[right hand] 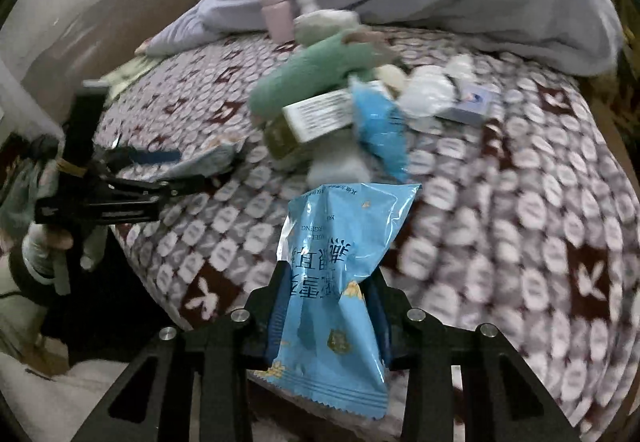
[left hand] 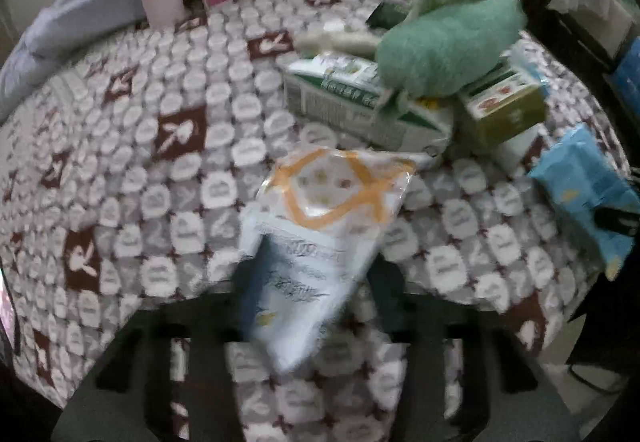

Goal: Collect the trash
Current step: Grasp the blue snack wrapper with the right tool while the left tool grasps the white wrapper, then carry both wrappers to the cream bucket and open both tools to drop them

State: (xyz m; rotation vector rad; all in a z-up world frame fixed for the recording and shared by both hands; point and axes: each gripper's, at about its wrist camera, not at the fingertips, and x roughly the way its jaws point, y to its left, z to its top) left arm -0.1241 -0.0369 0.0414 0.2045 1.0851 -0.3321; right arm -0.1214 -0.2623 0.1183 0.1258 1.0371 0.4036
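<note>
Left claw (left hand: 312, 278) blurred, gripping white wrapper (left hand: 320, 226).

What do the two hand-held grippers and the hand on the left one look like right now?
Both hand-held grippers, right and left, are black frames with cut-outs; the right shows silver bolt heads and blue finger pads. The hand wears a light glove.

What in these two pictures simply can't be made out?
- White crinkly wrapper with orange lines, left wrist view: print blurred by motion.
- Green fuzzy cloth, same view: hides the cartons beneath.
- Blue plastic snack bag, right wrist view: covers the right tool's pads.
</note>
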